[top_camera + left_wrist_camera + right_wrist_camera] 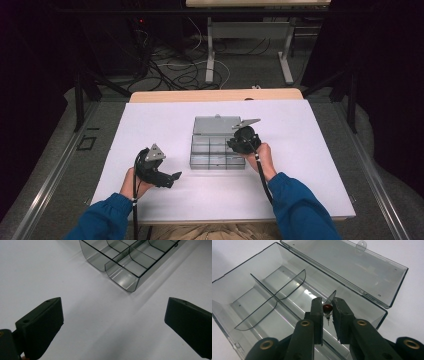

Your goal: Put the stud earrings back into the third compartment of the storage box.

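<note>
Holding a small red-headed part (pixel 327 307) clamped between its jaws, the right hand-held gripper (pixel 327 305) hangs over the open clear box (pixel 200 150) mid-counter (pixel 165 115); the left hand-held gripper (pixel 112 315) stands wide apart over bare surface near the box corner.

Open clear divided box (pixel 217 147), mid-table

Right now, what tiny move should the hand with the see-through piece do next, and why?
Probably ease the clear divider straight down into the open box. The right hand-held gripper is shut on it, holding it upright over the box's undivided end, while two curved dividers already stand farther along. The left hand-held gripper waits open on the table beside the box.
</note>
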The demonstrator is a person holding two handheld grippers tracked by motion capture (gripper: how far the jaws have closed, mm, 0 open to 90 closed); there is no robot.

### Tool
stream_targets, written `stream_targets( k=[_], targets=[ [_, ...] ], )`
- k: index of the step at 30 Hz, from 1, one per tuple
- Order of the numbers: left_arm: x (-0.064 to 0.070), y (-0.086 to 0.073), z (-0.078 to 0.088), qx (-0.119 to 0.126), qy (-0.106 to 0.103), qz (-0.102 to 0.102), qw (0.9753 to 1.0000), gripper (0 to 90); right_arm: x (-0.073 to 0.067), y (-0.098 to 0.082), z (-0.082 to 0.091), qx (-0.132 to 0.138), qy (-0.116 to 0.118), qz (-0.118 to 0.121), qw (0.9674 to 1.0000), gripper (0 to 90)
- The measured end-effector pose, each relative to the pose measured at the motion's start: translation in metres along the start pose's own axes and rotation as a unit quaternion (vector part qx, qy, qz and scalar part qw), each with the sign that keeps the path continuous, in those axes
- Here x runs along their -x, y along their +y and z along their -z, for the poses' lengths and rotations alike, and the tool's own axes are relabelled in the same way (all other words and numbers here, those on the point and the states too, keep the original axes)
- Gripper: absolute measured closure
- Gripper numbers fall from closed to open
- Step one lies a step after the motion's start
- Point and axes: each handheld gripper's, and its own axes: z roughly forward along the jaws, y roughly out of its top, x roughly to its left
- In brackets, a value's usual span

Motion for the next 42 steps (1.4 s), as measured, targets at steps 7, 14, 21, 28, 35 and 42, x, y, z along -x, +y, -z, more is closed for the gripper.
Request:
stream_targets(
  k=[7, 14, 21, 28, 35, 42],
  targets=[
    [-0.001, -0.001, 0.001, 0.006, 0.003, -0.001, 1.0, 2.5, 0.003, 0.002, 0.008, -0.003, 0.003, -0.004, 1.0, 62.6],
    [-0.001, -0.001, 0.002, 0.005, 0.002, 0.0, 1.0, 2.5, 0.007, 0.002, 0.03, -0.007, 0.028, -0.015, 0.9995, 39.4],
    [-0.001, -0.002, 0.003, 0.009, 0.006, -0.001, 0.9999, 2.5, -0.001, -0.003, 0.041, -0.034, 0.063, 0.005, 0.9974, 22.1],
    [-0.002, -0.002, 0.002, 0.007, 0.003, 0.004, 1.0, 2.5, -0.006, -0.011, 0.052, -0.032, 0.078, 0.012, 0.9964, 14.3],
    [-0.003, -0.002, 0.002, 0.003, 0.004, -0.002, 1.0, 2.5, -0.005, -0.023, 0.063, -0.039, 0.091, 0.015, 0.995, 4.9],
    [-0.002, -0.002, 0.001, 0.002, 0.0, 0.0, 1.0, 2.5, -0.004, -0.031, 0.073, -0.038, 0.096, 0.009, 0.9946, 0.0]
  ],
)
